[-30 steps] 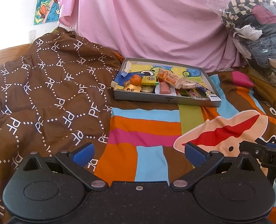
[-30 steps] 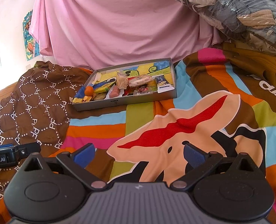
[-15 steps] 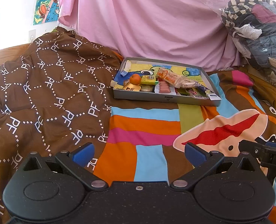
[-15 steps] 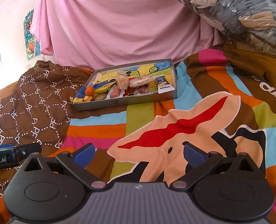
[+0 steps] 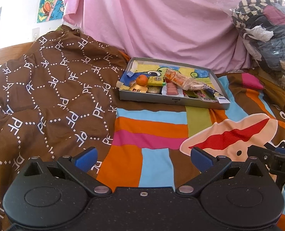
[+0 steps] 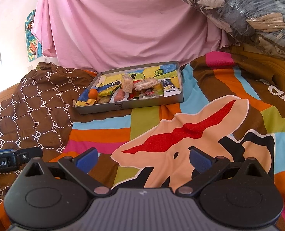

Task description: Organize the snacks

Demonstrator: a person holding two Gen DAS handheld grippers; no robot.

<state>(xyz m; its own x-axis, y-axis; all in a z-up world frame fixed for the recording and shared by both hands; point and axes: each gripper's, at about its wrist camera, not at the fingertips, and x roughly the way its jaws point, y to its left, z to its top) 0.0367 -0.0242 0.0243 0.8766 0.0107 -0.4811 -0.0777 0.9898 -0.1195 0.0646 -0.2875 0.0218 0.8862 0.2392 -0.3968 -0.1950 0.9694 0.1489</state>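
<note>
Both the left gripper (image 5: 143, 158) and right gripper (image 6: 142, 158) hover with fingers spread and empty over bare striped bedspread (image 5: 152, 134), well short of one grey tray (image 6: 127, 105) holding one orange (image 6: 93, 93) among wrapped snacks (image 6: 144, 83).

Counts: 1 grey tray (image 5: 154, 98) on the bed, far centre. In it: 1 orange (image 5: 142, 79), 1 yellow-green packet (image 5: 155, 80), 1 long clear-wrapped snack bar (image 5: 183, 80), 1 pink wafer pack (image 5: 171, 90), 1 gold packet (image 5: 137, 89). More small packets at the tray's right end, too jumbled to count. 2 tools: left tool (image 5: 143, 156), right tool (image 6: 143, 157). 1 brown blanket (image 5: 46, 100), left. 1 pink sheet (image 5: 161, 23), far.
</note>
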